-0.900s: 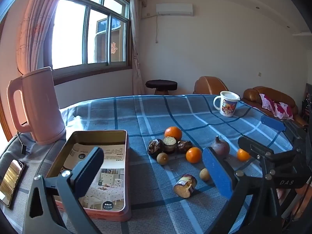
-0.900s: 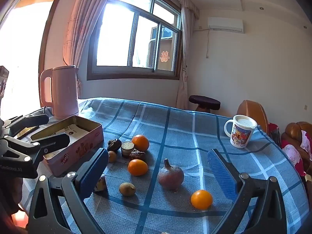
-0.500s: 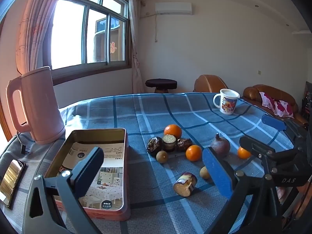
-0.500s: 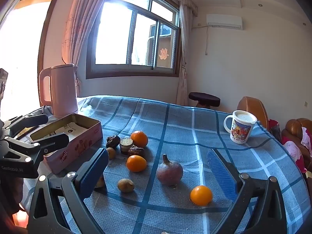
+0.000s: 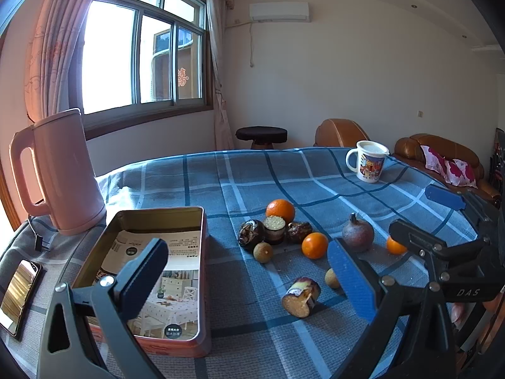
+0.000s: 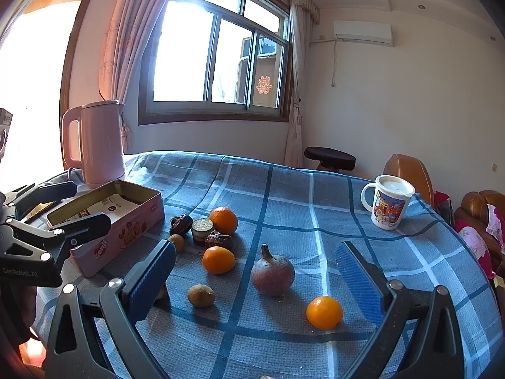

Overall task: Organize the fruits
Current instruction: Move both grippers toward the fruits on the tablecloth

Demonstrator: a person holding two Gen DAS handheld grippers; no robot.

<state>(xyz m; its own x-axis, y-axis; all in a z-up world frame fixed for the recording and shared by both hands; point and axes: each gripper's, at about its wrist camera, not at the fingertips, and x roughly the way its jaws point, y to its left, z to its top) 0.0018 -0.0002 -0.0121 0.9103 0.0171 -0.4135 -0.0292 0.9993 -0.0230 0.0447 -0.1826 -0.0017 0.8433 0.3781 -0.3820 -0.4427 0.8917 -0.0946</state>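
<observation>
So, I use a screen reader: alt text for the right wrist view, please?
Open right gripper above scattered fruit: three oranges, a pomegranate on a blue checked tablecloth. A pink tin and kettle stand left.

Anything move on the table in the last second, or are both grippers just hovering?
Nothing was taken or released. Both views drifted only slightly. The left gripper and right gripper stay wide open and empty above the cloth. The oranges, the pomegranate and the tin lie as before.

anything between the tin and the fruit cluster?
No. In the left wrist view, only bare blue plaid cloth separates the tin from the nearest dark fruit. The right wrist view agrees.
</observation>
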